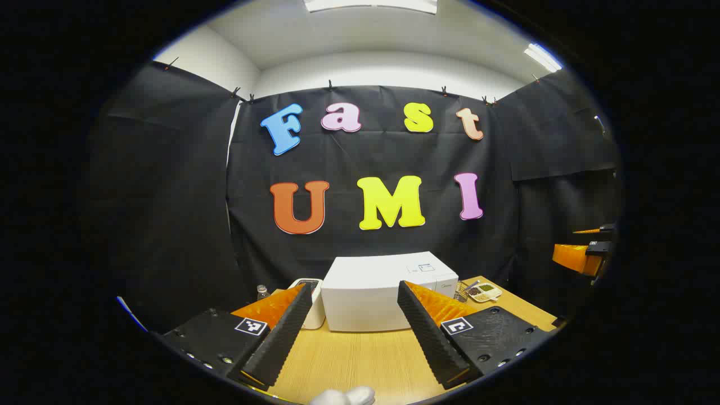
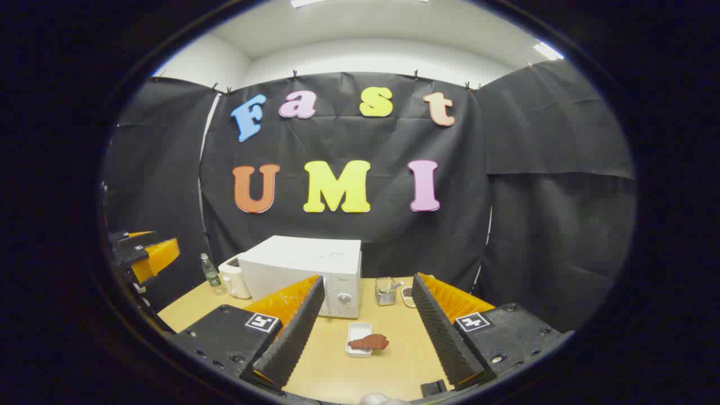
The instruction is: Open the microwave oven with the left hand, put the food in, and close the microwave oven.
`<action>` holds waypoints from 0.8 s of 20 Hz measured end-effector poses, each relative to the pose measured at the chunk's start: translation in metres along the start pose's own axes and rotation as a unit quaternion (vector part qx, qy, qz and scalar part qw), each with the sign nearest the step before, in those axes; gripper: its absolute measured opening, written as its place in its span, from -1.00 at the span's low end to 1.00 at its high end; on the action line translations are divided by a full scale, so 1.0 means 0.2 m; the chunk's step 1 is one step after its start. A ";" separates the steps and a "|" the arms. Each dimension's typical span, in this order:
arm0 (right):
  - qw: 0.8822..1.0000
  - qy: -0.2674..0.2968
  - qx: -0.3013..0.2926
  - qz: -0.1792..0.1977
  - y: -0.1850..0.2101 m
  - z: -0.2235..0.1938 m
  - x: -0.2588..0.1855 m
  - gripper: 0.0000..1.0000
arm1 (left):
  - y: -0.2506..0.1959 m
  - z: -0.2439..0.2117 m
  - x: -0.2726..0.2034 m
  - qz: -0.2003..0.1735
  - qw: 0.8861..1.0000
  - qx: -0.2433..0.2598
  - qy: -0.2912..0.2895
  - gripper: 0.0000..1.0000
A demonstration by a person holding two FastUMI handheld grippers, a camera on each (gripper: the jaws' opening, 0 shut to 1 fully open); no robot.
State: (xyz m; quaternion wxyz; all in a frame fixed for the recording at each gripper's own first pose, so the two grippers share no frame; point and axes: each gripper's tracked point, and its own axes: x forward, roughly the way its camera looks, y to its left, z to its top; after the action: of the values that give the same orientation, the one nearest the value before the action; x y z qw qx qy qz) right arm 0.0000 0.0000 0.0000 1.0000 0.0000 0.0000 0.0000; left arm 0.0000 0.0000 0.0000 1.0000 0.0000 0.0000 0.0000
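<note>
A white microwave oven (image 1: 371, 287) stands at the back of the wooden table (image 1: 360, 360), its door closed; in the right gripper view the microwave oven (image 2: 304, 270) shows a knob on its front right. The food, a brown piece (image 2: 370, 341), lies on a small white tray (image 2: 355, 332) in front of the microwave. My left gripper (image 1: 354, 289) is open and held above the table, well short of the microwave. My right gripper (image 2: 368, 281) is open too, above and short of the food. The left gripper (image 2: 143, 250) hangs at that view's left edge, the right gripper (image 1: 579, 256) at the other view's right edge.
A white toaster (image 2: 236, 278) and a small bottle (image 2: 211, 273) stand left of the microwave. To its right are a wire basket (image 2: 385, 291) and a divided dish (image 1: 484, 291). Black cloth walls close in the table on three sides.
</note>
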 end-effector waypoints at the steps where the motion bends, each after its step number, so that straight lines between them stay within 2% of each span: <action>1: 1.000 -0.001 0.002 0.003 0.01 0.00 0.00 0.99 | 0.00 0.00 0.00 -0.001 1.000 -0.001 -0.002 0.76; 2: 1.000 -0.006 0.001 0.004 0.02 0.02 0.00 0.99 | 0.00 0.00 -0.01 -0.001 1.000 -0.002 -0.003 0.92; 16: 1.000 0.003 0.002 0.006 -0.02 -0.01 0.05 0.99 | -0.01 -0.05 0.06 0.007 1.000 0.008 -0.001 0.92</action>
State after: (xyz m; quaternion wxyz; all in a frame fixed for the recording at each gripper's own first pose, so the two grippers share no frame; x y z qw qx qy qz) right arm 0.0100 -0.0035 -0.0014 1.0000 0.0016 0.0033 0.0065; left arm 0.0117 -0.0023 -0.0109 0.9999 0.0080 -0.0012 0.0073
